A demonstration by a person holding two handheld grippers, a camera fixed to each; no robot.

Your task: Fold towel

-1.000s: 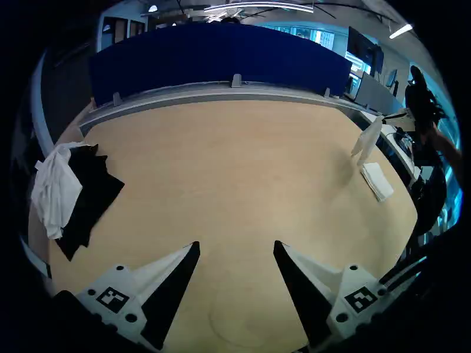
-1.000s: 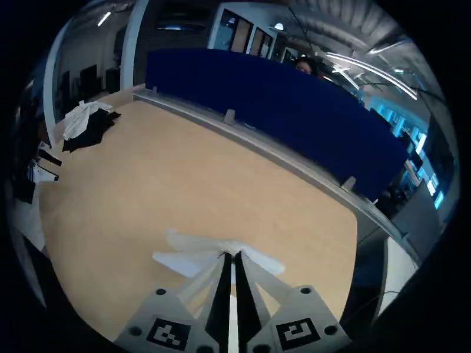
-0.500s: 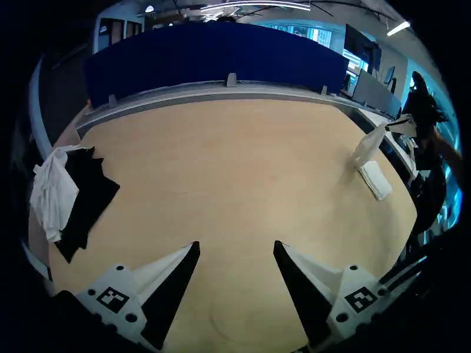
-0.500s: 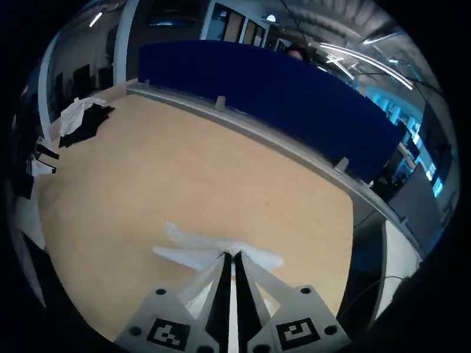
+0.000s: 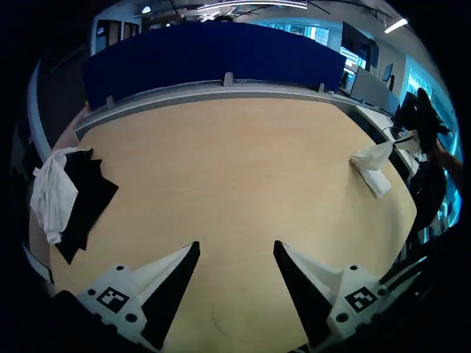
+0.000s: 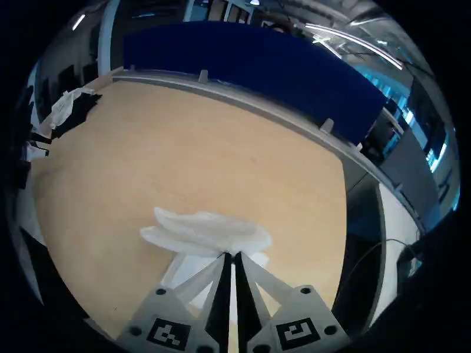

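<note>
1. Right now the right gripper point(image 6: 231, 254) has its fingers point(image 6: 221, 288) drawn almost together, with just a thin slit between them. They pinch the near edge of the white towel point(image 6: 206, 230).
2. From the tips, the towel spreads away from me in a loose, puffed bundle, low over the table point(image 6: 176, 147). I cannot tell whether all of it rests on the wood.
3. Just under the fingertips, on the near side of that bundle, I see a flat folded white cloth point(image 6: 187, 272) lying on the table, partly covered by the towel.
4. My left gripper point(image 5: 235, 246) stands wide open, its fingers point(image 5: 171, 282) far apart with nothing but bare wood between them. It hangs over the near part of the table.
5. In the left gripper view, the towel point(image 5: 371, 157) sits far off to the right, close to the table's edge. The folded white cloth point(image 5: 378, 183) lies touching it on the near side.
6. A heap of white and black cloth point(image 5: 62, 197) lies at the left edge of the table, well apart from the towel. In the right gripper view it shows at the far left corner point(image 6: 68, 106).
7. A blue divider point(image 5: 212, 59) runs along the far side of the table.
</note>
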